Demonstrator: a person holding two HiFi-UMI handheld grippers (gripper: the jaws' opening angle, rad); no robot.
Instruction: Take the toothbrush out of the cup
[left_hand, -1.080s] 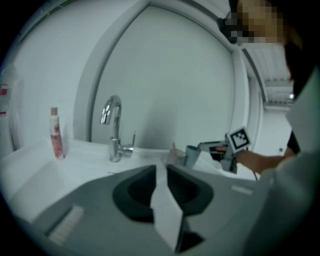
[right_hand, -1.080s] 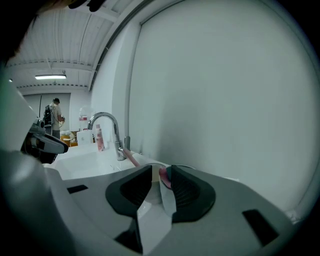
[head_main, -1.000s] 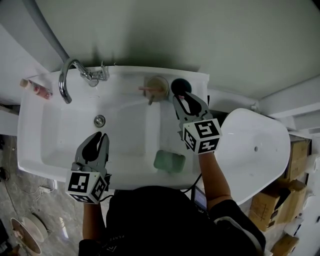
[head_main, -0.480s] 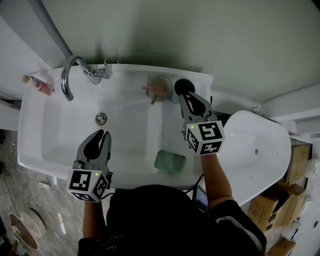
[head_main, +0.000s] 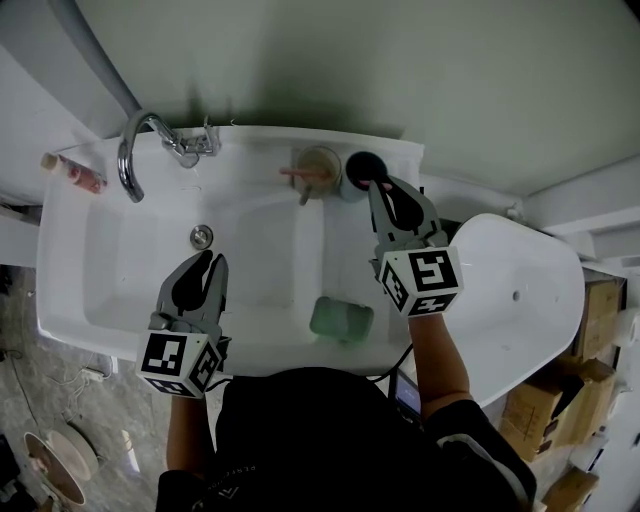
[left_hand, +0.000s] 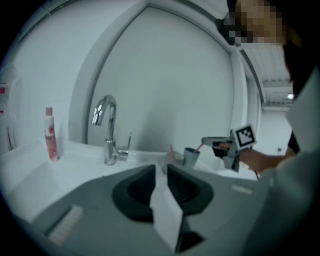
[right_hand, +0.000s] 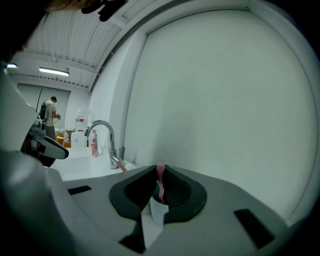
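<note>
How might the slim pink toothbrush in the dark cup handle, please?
Likely light and stiff: the toothbrush runs straight from the dark cup to the right gripper, whose jaws have just closed on it. So thin, it may pivot.

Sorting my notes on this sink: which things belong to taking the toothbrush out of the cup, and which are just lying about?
In the job: toothbrush, dark cup, right gripper, its jaws shut on the toothbrush.
Lying about: tap, pink tube, beige cup, green soap dish, left gripper, idle.
</note>
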